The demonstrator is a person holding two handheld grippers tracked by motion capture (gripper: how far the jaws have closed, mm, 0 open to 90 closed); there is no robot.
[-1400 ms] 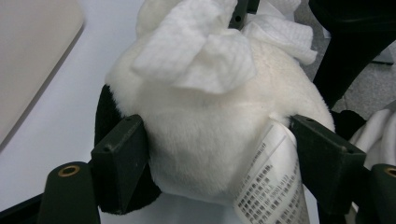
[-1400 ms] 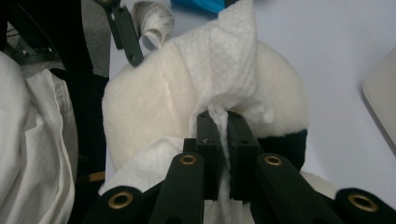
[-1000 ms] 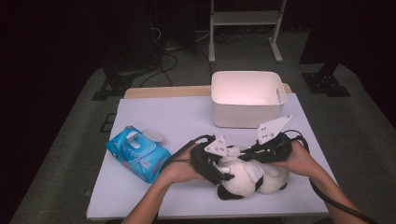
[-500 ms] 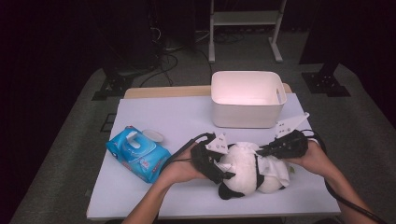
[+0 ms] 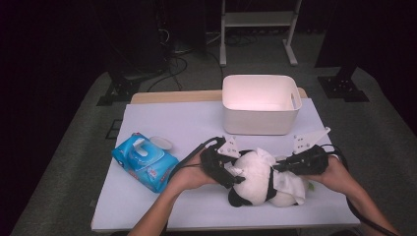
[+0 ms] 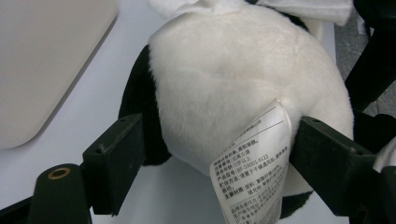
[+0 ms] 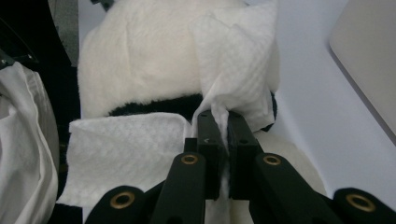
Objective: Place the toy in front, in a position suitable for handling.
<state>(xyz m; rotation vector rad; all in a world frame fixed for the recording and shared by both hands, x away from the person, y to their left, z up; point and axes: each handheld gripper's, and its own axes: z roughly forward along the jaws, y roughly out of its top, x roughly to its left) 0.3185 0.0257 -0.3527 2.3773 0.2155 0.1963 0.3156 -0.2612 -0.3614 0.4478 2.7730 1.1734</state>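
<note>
1. The counter (image 5: 162, 123) is a pale, matte white sheet, with a strip of light wood showing along its far edge.
2. A stuffed panda (image 5: 255, 179) lies on its side near the near edge of the counter, right of the middle; in the left gripper view its white plush fills the space above the bare counter, with a printed label (image 6: 250, 163) hanging from a seam.
3. The left tongs (image 5: 235, 176) straddle the panda's left end, their jaws set wide on either side of the plush with the label against one pad; whether the pads press the plush cannot be told. The jaws have just been opening a little.
4. The right tongs (image 5: 284, 167) are clamped together on a white wipe (image 7: 233, 70) with a fine waffle texture, which drapes over the panda's right end.
5. A white storage bin (image 5: 260, 105) stands at the far edge of the counter, right of centre, well apart from the panda.
6. A blue pack of wipes (image 5: 145, 162) with its flap lifted lies toward the left edge.
7. Around the counter the floor (image 5: 74, 147) is grey carpet, with black cables and a white metal frame (image 5: 258, 19) behind; beyond that the room is dark.
</note>
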